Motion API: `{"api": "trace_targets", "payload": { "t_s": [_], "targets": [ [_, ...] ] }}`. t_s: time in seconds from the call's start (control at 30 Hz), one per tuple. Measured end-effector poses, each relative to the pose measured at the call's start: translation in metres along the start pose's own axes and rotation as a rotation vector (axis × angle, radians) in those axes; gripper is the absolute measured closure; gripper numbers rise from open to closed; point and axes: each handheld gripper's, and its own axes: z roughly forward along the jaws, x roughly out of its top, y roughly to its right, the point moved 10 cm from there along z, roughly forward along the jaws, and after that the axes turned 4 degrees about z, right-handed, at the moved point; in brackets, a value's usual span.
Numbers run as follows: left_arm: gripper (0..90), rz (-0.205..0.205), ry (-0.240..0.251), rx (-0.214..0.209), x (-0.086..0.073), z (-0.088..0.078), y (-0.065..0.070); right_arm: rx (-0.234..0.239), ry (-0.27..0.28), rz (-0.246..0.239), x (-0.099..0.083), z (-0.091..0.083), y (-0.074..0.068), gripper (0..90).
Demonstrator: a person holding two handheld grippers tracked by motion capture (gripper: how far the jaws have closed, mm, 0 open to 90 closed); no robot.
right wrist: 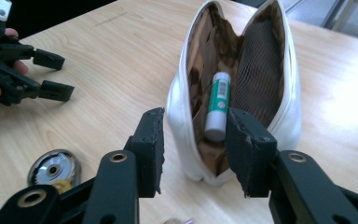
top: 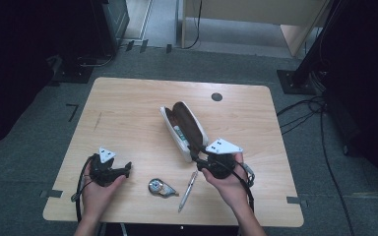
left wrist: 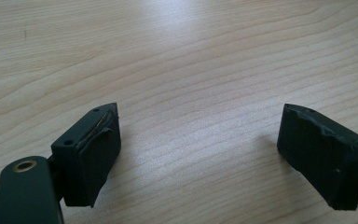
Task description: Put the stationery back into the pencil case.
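While both hands are resting their tools near the front of the pale wooden table [top: 128, 105], the scene is reading as follows.

Pouch: white oval zip pouch with a brown lining [top: 184, 129] is lying open near the middle of the table, its mouth gaping upward; in the right gripper view the pouch [right wrist: 179, 116] is sitting just past the jaw tips.

Stick: white and green cylindrical tube [right wrist: 217, 106] is lying inside the pouch, between the brown lining and a dark mesh pocket.

Right gripper [top: 197, 156]: it is being held at the near end of the pouch, its jaws standing partly apart and pinching nothing; the near end of the pouch is showing in the gap between them.

Left gripper [top: 127, 169]: it is being held at the front left, well apart from the pouch, its jaws spread wide over bare wood.

Tape roller: round silver and clear dispenser [top: 160, 187] is lying near the front edge, between the two hands.

Pen: slim silver pen [top: 187, 191] is lying just beside the dispenser, on its right.
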Motion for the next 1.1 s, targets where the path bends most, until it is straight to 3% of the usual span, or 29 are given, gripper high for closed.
{"api": "trace_targets", "payload": {
  "t_s": [0.3,0.47,0.7,0.83,0.93,1.1],
  "targets": [
    [13.7,0.000,0.000,0.000,0.000,0.000,0.000,-0.043,-0.048,0.070,-0.044,0.003,-0.001,49.9],
    [13.7,0.000,0.000,0.000,0.000,0.000,0.000,-0.041,-0.094,0.108,-0.068,0.008,-0.003,49.0],
    [13.7,0.001,0.000,-0.001,0.000,0.000,0.000,-0.035,-0.114,0.159,-0.086,0.008,-0.009,50.2],
    [13.7,0.001,0.001,-0.001,0.000,0.000,0.000,-0.016,-0.115,0.181,-0.092,0.010,-0.019,50.4],
    [13.7,0.002,0.001,-0.001,0.000,0.000,0.000,0.017,-0.102,0.156,-0.091,0.011,-0.031,52.7],
    [13.7,0.002,0.001,-0.002,0.000,0.000,0.000,0.110,-0.106,0.111,-0.091,0.018,-0.051,59.8]
  ]
}}
